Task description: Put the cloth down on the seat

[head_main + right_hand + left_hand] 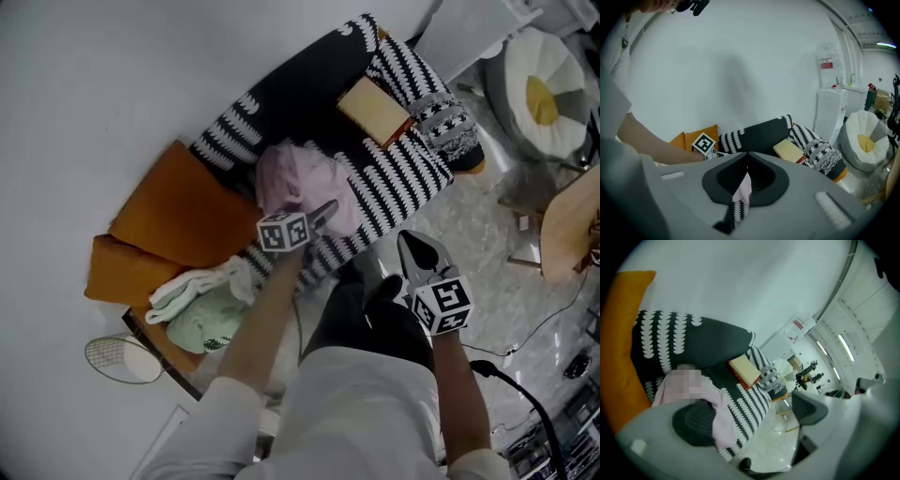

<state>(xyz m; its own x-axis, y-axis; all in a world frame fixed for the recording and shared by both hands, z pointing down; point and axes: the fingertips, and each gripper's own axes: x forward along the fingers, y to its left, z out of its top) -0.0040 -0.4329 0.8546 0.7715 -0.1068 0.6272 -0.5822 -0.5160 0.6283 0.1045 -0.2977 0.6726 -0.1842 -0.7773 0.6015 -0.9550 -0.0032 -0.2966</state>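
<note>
A pink cloth (302,186) lies crumpled on the sofa seat, on the black-and-white patterned throw (398,178). My left gripper (320,217) is just over the cloth's near edge. In the left gripper view the gripper (750,414) stands open, its jaws wide apart; the cloth (717,406) lies against the left pad (693,423) with nothing pressed between the pads. My right gripper (418,249) hangs off the sofa's front edge over the floor. Its pads (764,180) meet, shut with nothing held; a sliver of pink cloth (745,189) shows far behind them.
A tan book (375,111) lies on the seat to the right of the cloth. Orange cushions (173,220) and a white-and-green cloth pile (202,305) fill the sofa's left end. A mesh racket (122,359), a white round chair (544,89) and a floor cable (525,394) surround it.
</note>
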